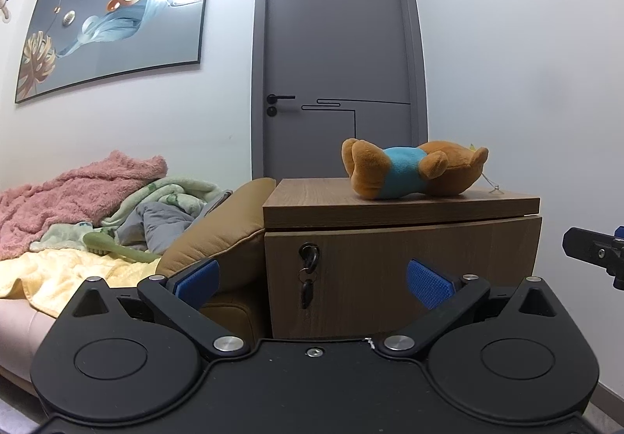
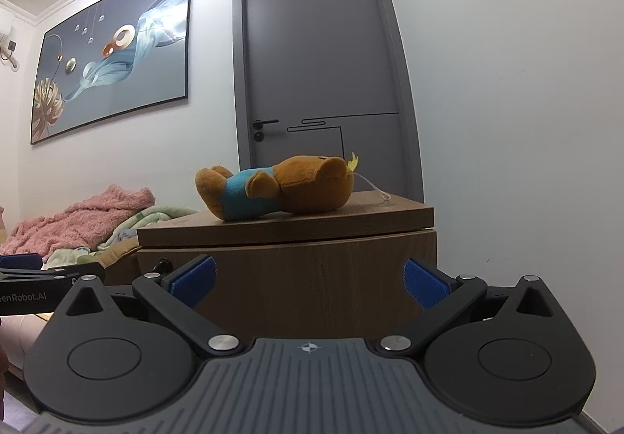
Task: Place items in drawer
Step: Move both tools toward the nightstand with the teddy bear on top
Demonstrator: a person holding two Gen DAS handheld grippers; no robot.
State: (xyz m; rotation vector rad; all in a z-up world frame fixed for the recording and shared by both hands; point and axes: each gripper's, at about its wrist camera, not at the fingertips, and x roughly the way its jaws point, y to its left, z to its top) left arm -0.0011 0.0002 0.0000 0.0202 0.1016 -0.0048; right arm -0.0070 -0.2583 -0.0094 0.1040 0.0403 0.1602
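Observation:
A brown plush bear in a blue shirt (image 1: 413,172) lies on its side on top of a wooden cabinet (image 1: 390,208). Below the top is a shut drawer front (image 1: 429,270) with a lock and hanging keys (image 1: 308,270) at its left. My left gripper (image 1: 314,284) is open and empty, in front of the drawer front. My right gripper (image 2: 310,284) is open and empty, also in front of the drawer (image 2: 304,278), below the bear (image 2: 277,192). The right gripper's tip shows at the right edge of the left wrist view (image 1: 596,250).
A tan sofa arm (image 1: 218,239) touches the cabinet's left side. Pink, green, grey and yellow blankets (image 1: 78,208) lie piled on the sofa. A grey shut door (image 1: 335,63) stands behind the cabinet. A framed picture (image 1: 117,13) hangs on the wall.

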